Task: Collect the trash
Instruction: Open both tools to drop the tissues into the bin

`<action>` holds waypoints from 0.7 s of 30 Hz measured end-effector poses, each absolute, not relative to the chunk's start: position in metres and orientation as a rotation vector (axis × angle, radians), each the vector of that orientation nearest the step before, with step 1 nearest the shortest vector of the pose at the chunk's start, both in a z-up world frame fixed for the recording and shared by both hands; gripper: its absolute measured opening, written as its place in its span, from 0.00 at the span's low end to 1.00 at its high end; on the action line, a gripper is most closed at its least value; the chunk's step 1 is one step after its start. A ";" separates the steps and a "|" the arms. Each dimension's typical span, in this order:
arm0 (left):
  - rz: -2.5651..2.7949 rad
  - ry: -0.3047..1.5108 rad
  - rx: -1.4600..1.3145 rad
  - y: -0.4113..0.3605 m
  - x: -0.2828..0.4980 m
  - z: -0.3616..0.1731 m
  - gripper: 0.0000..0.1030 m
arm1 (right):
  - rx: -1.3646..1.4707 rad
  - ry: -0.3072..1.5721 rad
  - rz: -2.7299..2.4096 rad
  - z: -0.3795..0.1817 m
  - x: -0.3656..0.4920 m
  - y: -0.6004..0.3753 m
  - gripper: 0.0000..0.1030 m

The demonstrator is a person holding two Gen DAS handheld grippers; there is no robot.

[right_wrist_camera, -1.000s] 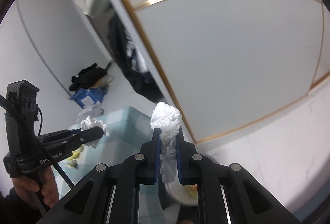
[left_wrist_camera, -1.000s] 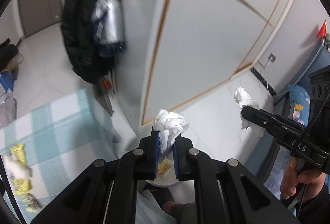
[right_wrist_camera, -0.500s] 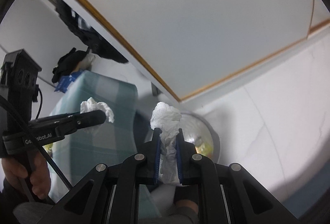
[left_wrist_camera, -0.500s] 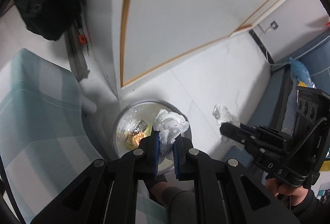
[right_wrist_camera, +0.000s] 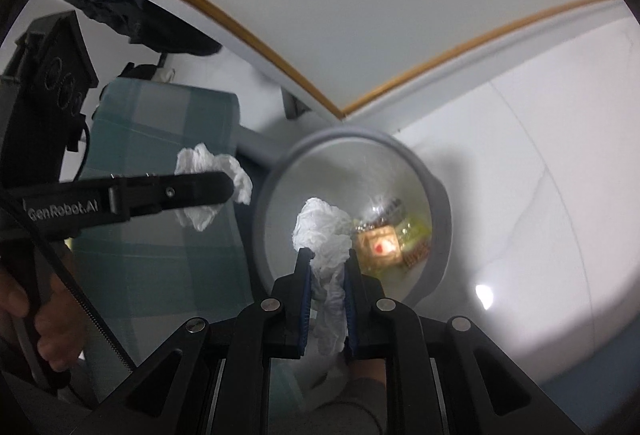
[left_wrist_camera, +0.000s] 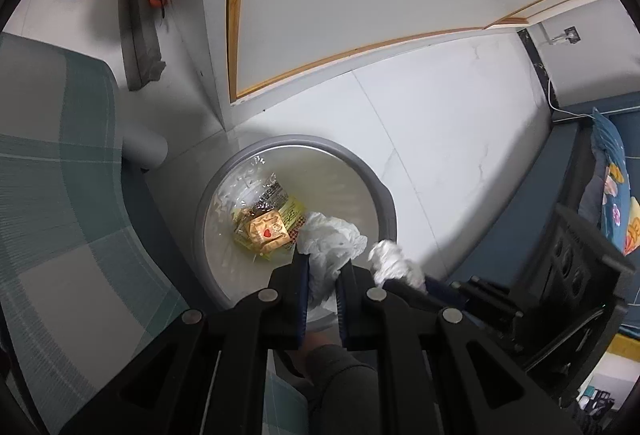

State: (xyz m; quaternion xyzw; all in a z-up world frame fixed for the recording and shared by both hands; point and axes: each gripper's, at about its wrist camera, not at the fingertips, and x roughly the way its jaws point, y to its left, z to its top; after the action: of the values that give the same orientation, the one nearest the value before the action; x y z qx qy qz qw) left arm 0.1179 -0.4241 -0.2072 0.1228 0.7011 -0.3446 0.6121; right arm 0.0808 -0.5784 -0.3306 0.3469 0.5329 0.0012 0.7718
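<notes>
both tongs, left tongs (left_wrist_camera: 322,275) and right tongs (right_wrist_camera: 326,271), came down over the trash bin (left_wrist_camera: 384,203), each squeezing a tissue wad (left_wrist_camera: 332,243); the right tongs have just been loosening, ready to drop.

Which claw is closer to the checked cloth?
Left. The left claw, shut on a tissue, hangs in front of the checked cloth. The right claw, jaws just easing open around its own wad, sits over the bin, beyond the cloth's edge.
</notes>
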 end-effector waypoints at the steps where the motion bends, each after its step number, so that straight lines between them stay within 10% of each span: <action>1: -0.792 1.635 0.281 -0.426 0.118 -0.211 0.08 | 0.773 1.163 0.010 -0.336 0.082 -0.577 0.15; 10: -0.793 1.714 0.277 -0.435 0.120 -0.225 0.17 | 0.821 1.215 0.009 -0.356 0.076 -0.582 0.24; 16: -0.770 1.710 0.261 -0.433 0.123 -0.225 0.63 | 0.820 1.224 0.013 -0.354 0.070 -0.579 0.40; 21: -0.799 1.684 0.261 -0.436 0.120 -0.217 0.68 | 0.820 1.223 0.012 -0.350 0.065 -0.579 0.44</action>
State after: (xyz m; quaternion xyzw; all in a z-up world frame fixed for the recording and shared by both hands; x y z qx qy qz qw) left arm 0.1196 -0.4358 -0.2170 0.1123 0.7232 -0.3429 0.5889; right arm 0.0649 -0.5790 -0.3503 0.3741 0.5575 0.0053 0.7411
